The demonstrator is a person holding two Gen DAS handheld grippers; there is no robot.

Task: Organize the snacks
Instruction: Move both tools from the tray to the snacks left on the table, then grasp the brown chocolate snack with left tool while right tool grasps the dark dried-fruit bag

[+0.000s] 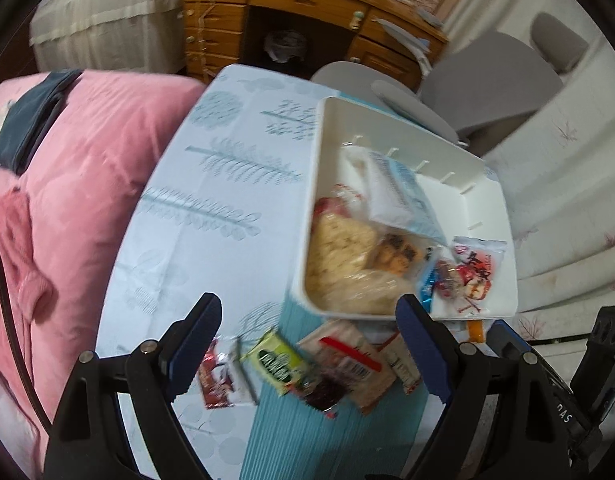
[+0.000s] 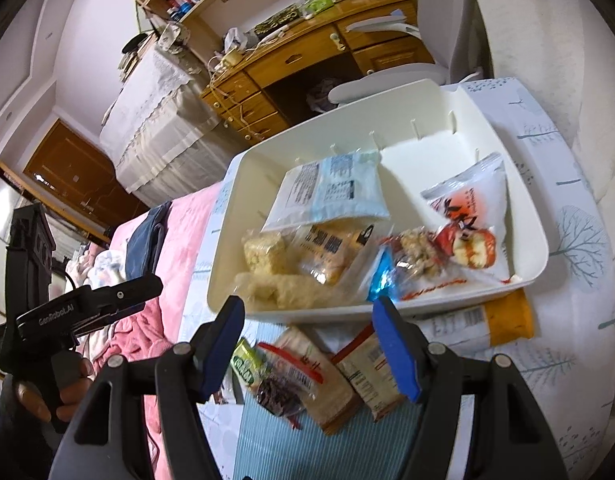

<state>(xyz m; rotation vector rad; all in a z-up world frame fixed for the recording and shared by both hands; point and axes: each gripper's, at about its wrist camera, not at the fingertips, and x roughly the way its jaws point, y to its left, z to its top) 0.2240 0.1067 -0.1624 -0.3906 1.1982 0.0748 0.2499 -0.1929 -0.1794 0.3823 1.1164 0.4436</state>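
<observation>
A white bin (image 1: 391,126) (image 2: 459,92) sits on the table and holds several snack packs: a pale blue packet (image 2: 327,188), clear bags of puffed snacks (image 1: 339,252) (image 2: 267,256) and a white and red bag (image 2: 471,216) (image 1: 477,268). Loose packs lie in front of the bin: a green pack (image 1: 279,362) (image 2: 247,366), a beige pack with a red stripe (image 1: 347,356) (image 2: 307,376), a red packet (image 1: 215,380) and an orange-ended pack (image 2: 503,316). My left gripper (image 1: 311,344) is open and empty above the loose packs. My right gripper (image 2: 311,352) is open and empty above them too.
The table has a white and blue tree-print cloth (image 1: 211,184) and a teal striped mat (image 1: 307,440). A pink quilt (image 1: 91,168) lies to the left. A wooden desk (image 1: 307,12) and a grey chair (image 1: 491,76) stand behind. The left gripper's body (image 2: 67,312) shows at left.
</observation>
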